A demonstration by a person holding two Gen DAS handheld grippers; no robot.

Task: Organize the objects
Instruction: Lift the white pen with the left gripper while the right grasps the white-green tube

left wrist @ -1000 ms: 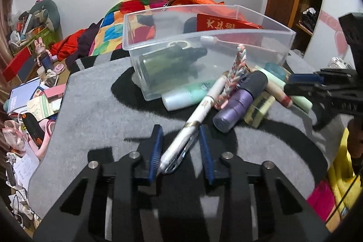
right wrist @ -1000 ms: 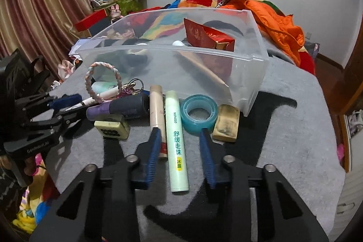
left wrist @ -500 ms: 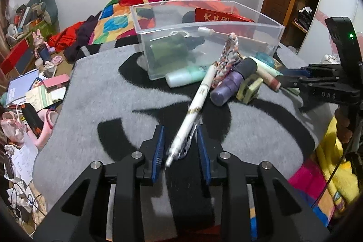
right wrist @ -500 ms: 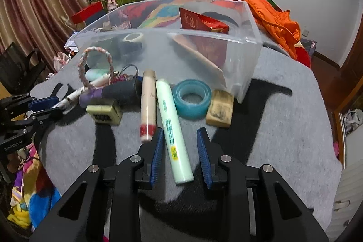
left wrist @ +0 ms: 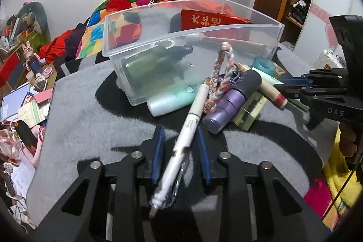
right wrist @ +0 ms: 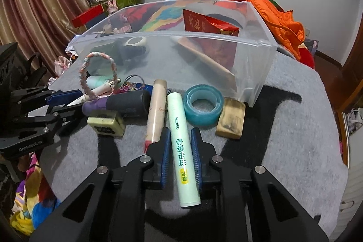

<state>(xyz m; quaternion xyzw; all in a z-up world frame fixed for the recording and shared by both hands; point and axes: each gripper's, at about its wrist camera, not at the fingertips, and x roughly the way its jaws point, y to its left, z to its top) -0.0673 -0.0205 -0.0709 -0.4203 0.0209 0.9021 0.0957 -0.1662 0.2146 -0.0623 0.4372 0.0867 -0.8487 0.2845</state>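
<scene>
Item: left tongs (left wrist: 180, 151), jaws apart, straddling a white pen (left wrist: 181, 146) that lies slantwise on the grey surface (left wrist: 90, 119); gaps show on both sides of the barrel, so no grip is made yet, and the straddle looks like a line-up for closing across the pen's width. Item: right tongs (right wrist: 180, 151), blue pads close along both sides of a pale green tube (right wrist: 182, 144) marked MINISO; whether they press it or merely flank it cannot be told from these views. The tube lies lengthwise between the pads, probably so it can be lifted without swinging. Item: clear plastic bin (right wrist: 256, 65), standing at the far side of the surface, already holding a red packet (right wrist: 204, 24), a dark green bottle (left wrist: 149, 65) and a roll of tape (right wrist: 136, 40); judged the destination for loose goods. Items loose just in front of the bin: braided bracelet (right wrist: 97, 74) standing on edge against the heap, purple bottle (left wrist: 229, 110), beige tube (right wrist: 155, 110) touching the green one, blue tape ring (right wrist: 202, 106), and two worn blocks (right wrist: 231, 118). The pen's far end lies beside the bracelet and purple bottle, so lifting it may disturb them.
</scene>
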